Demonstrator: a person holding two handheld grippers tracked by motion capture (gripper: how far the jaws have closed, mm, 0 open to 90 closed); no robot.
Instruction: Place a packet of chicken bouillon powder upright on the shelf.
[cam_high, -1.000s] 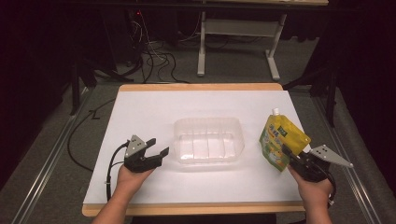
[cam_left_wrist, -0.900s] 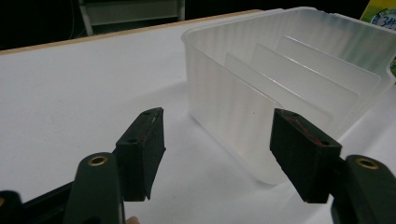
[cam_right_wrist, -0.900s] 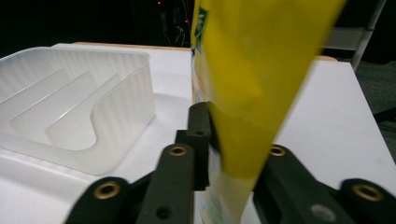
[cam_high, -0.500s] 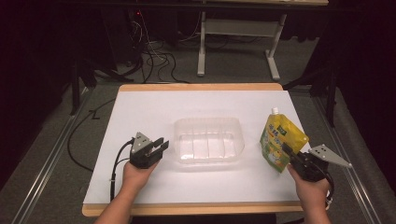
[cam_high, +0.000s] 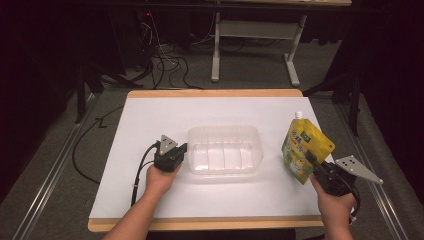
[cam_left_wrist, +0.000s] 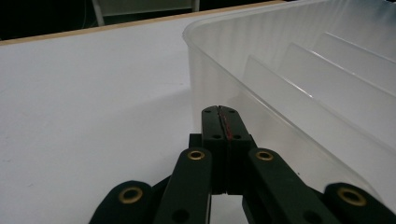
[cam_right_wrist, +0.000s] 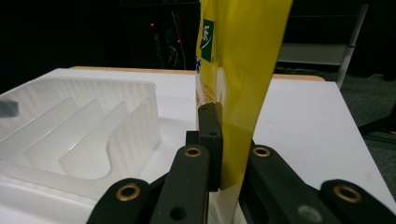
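right gripper (cam_high: 311, 161) pinching yellow pouch (cam_high: 302, 146), left gripper (cam_left_wrist: 223, 122) just pressed together empty beside clear tray (cam_high: 225, 150)

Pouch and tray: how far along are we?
Done: the right gripper is shut on the yellow pouch, holding it upright beside the clear tray. In hand: the left gripper has just closed at the tray's left wall; in its own view the jaws meet with nothing visible between them. Left: the tray holds nothing, so the pouch probably goes in next.

Translucent ribbed plastic tray (cam_high: 225, 150), glossy yellow foil pouch (cam_high: 302, 147), matt white tabletop (cam_high: 150, 120) edged in pale wood, matt black plastic jaws
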